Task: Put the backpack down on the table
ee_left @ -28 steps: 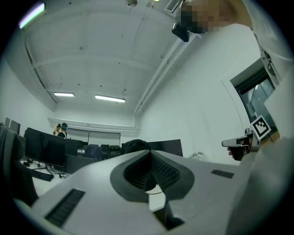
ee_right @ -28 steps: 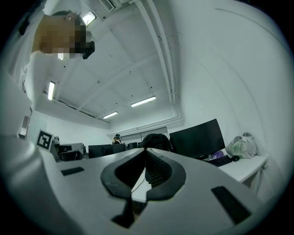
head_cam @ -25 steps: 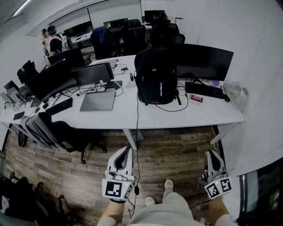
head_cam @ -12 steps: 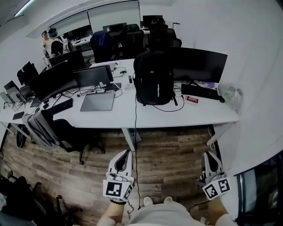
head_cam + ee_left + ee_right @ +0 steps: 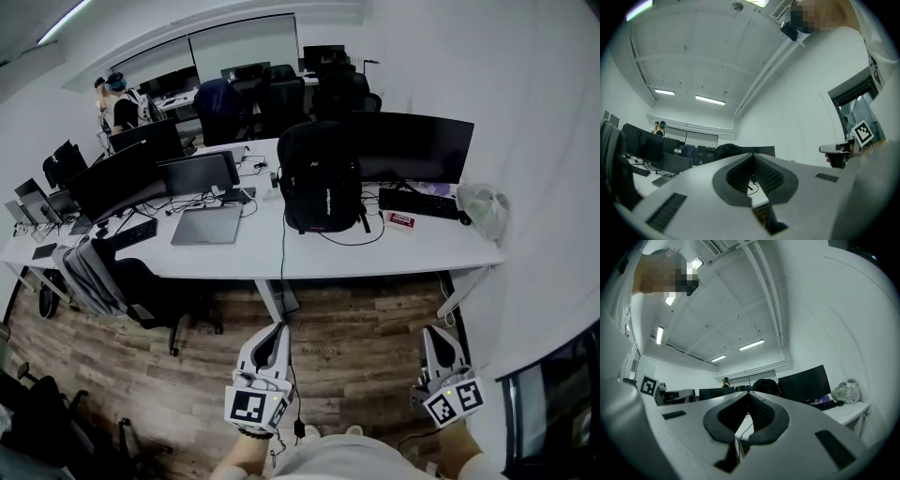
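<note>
A black fabric backpack is standing upright on the long white bench, near the middle of its right half, with nothing gripping it. A wide black monitor is standing just behind and to the right of it, and a black keyboard is lying to its right. A thin black cable is hanging from the bench edge in front of the backpack down to the wooden plank floor. A closed grey laptop is lying to the left of the backpack, and a crumpled pale plastic bag is sitting at the bench's right end.

Both grippers are hovering low over the floor, well apart from the bench and the backpack. The left gripper is clenched, its jaws pressing together on nothing. The right gripper is likewise clenched and empty, pointing toward the bench. Two people are standing at the far left of the room.
</note>
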`<state>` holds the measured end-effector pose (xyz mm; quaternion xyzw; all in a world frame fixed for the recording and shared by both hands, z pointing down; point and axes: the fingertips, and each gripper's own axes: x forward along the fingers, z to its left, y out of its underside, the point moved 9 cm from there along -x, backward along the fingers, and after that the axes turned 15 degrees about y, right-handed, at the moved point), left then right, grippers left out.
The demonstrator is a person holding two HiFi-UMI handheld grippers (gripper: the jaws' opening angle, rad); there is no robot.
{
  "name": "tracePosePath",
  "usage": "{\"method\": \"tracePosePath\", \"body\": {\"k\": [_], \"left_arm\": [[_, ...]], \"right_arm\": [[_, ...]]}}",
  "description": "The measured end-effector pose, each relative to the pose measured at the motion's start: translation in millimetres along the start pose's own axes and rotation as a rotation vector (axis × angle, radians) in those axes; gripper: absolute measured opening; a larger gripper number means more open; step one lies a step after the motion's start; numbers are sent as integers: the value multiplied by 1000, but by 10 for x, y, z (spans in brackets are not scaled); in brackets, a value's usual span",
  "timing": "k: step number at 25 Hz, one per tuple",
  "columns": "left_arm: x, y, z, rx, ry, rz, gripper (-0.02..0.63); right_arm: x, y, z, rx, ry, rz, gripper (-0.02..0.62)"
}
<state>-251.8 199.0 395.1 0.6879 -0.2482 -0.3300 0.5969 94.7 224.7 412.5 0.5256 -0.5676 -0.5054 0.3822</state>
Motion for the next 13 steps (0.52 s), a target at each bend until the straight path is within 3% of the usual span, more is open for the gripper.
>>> {"method": "tracePosePath", "body": {"k": [13], "left_arm": [[190,141,-222,-9,-6,44,8]], "right_arm": [[-28,-66,-187,-4,-24,-23,14]]}}
